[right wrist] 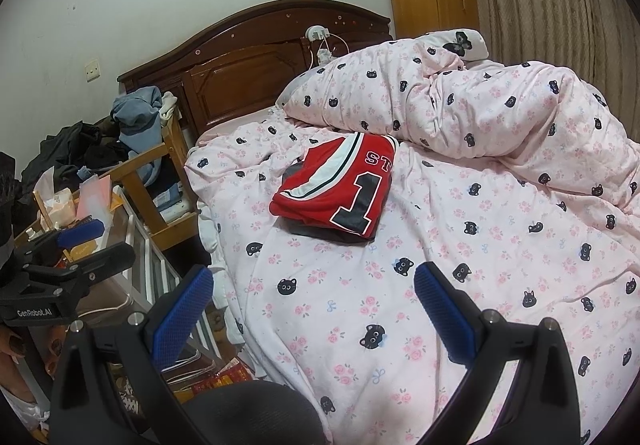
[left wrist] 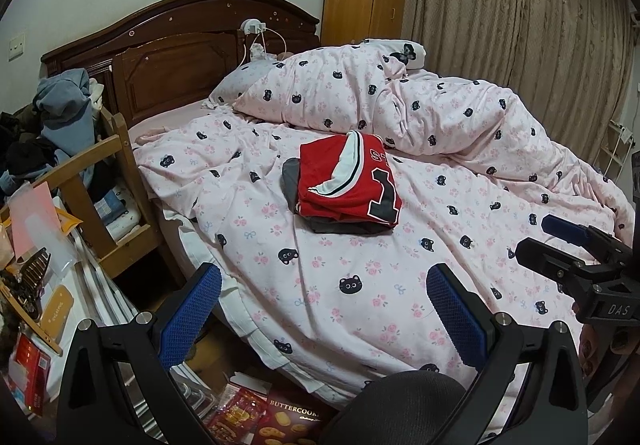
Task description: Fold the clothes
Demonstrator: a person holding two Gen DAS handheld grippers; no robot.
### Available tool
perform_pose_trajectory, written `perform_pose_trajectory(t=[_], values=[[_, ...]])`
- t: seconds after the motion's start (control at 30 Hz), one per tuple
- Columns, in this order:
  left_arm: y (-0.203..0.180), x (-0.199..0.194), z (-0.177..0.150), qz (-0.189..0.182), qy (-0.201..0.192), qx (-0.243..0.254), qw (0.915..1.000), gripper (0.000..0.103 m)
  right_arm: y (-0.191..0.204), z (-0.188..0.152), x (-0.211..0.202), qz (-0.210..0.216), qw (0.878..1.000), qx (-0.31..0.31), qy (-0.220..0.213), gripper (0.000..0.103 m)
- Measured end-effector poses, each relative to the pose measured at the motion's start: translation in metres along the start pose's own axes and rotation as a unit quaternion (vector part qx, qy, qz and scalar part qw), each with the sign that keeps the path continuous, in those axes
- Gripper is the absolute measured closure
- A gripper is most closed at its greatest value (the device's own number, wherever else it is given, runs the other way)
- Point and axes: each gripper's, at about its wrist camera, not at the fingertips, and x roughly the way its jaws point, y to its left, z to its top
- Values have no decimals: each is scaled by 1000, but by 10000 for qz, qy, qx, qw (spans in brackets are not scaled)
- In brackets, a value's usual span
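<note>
With the left gripper and right gripper low in frame, fingers apart and empty, the folded red jersey sits mid-frame on the rumpled quilt, where a snagging pad could undo its folds.

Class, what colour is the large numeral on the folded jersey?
Black with a white outline, on the red jersey; clearest in the right wrist view.

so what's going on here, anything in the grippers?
Nothing is held. The left gripper and right gripper are both open and hover over the near end of the bed, touching nothing. A folded red jersey lies mid-bed on top of a folded dark grey garment, so that stack looks done. More loose clothes sit piled on the wooden chair beside the bed.
</note>
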Motion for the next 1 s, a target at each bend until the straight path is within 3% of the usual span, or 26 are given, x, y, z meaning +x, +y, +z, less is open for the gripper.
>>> perform_pose_trajectory(t=[1.0], values=[[-4,-3,4,3,-92,72,9999,1,-1,2,0,24,10000,41,-17,1]])
